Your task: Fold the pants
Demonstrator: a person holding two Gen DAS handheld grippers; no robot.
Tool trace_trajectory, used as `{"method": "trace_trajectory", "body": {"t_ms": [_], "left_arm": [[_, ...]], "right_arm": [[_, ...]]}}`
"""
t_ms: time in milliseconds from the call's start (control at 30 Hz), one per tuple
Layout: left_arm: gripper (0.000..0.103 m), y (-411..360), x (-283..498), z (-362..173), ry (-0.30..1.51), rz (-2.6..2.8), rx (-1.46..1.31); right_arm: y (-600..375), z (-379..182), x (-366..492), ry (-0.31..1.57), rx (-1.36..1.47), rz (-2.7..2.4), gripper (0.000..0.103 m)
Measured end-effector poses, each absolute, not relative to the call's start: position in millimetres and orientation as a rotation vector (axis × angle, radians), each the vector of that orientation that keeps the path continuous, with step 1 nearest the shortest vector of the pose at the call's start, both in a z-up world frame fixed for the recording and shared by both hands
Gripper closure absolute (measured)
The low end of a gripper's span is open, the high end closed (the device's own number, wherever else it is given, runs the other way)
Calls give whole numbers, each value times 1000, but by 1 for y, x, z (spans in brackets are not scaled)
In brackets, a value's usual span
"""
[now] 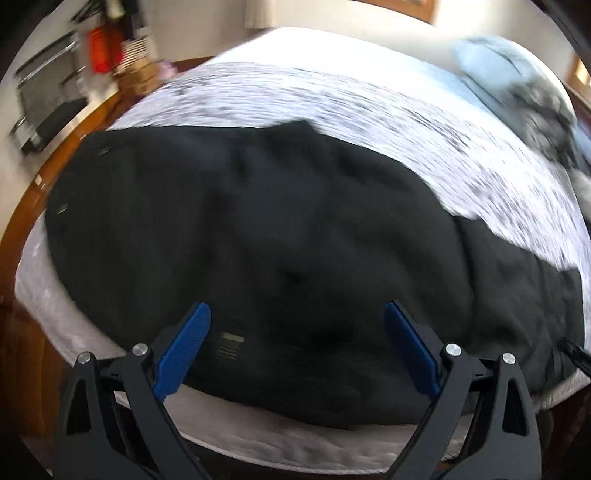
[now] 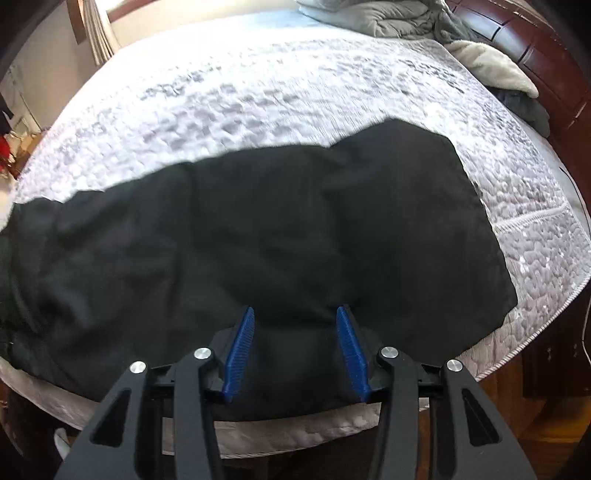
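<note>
And there the black pants (image 2: pixel 258 240) lay, stretched lengthwise along the near edge of the bed (image 2: pixel 258 103), already looking doubled leg over leg. The right tongs (image 2: pixel 297 332) hovered above the near hem side, blue pads about half apart with only cloth beneath them, nothing pinched. The left tongs (image 1: pixel 297 325) stood wide open over the waist end, also holding nothing.

The step in hand, by my reading, was the cross fold. To do it well, each set of tongs needed to bite both layers at the near edge, at matching spots, then lift together and carry one end over the other so the edges met squarely and no wrinkle got trapped.

The right wrist view was sharp and gave the leg end, its far corner (image 2: pixel 450 140) cut clean against the quilt, plus the rumpled grey blankets (image 2: pixel 406 18) by the headboard. The left wrist view was smeared, so I hedge here, but it alone showed what looked like buttons or rivets (image 1: pixel 62 208) at the waist and a woven label (image 1: pixel 229 345) between the pads.
</note>
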State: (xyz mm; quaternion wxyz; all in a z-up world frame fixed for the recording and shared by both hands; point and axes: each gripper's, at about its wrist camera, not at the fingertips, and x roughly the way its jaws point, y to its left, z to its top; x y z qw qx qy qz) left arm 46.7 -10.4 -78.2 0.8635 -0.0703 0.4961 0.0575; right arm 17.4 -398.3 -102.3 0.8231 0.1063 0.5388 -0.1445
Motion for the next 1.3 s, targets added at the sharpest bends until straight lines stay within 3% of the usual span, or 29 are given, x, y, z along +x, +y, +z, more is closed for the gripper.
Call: {"method": "trace_trajectory", "body": {"t_ms": [200,333,433,867,1100,1133,1200,1267,1300], "left_arm": [[8,15,52,-79,1036,174,-174],[8,8,52,-81,1024,152,-201],[8,-5,52,-87,1031,132,-197],[8,-112,67,-76,1078,-117,-118],[8,-128,66,-84,1092,-139,-65],[8,-127,67,-85,1102,-135,-74],[8,-122,64,-88,1116,-129,-99],[8,-119,64,-89,1115,-126,-110],[8,-119,64,-89,1114,-124,-107]], "right_arm": [[-470,-82,39,1063,288,-410,54],[-543,-82,65,1092,341,-419,42],[-561,-85,87,1155,267,-355,41],[-398,-102,149,1210,-213,226,41],[-377,-125,167,1278,-264,361,39],[-375,-127,168,1289,-265,375,43],[-376,-129,169,1290,-260,394,63],[-375,-127,169,1281,-276,393,92],[-374,-125,169,1270,-279,396,97]]}}
